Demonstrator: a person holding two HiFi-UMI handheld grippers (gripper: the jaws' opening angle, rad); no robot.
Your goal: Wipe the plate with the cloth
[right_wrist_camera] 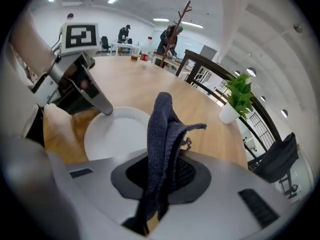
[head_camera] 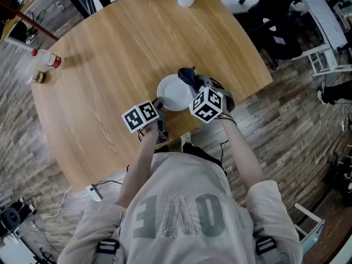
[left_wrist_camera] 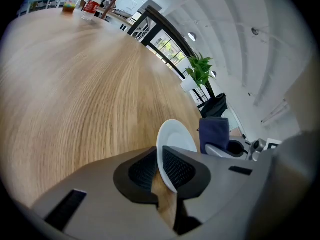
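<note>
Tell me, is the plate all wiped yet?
Not yet. Done: the left hand-held gripper pinches the rim of the white plate, and the right hand-held gripper grips the dark blue cloth. In hand: the cloth is at the plate's edge. Left: the wiping itself.

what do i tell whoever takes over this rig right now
Left gripper: shut on the near rim of the white plate, which is near the front edge of the table.
Right gripper: shut on the dark cloth, held at the plate's far-right rim; whether it touches the plate can't be told.
Done: plate and cloth both gripped, cloth at the plate.
Left: wipe the cloth across the plate's face while the left gripper steadies it.
</note>
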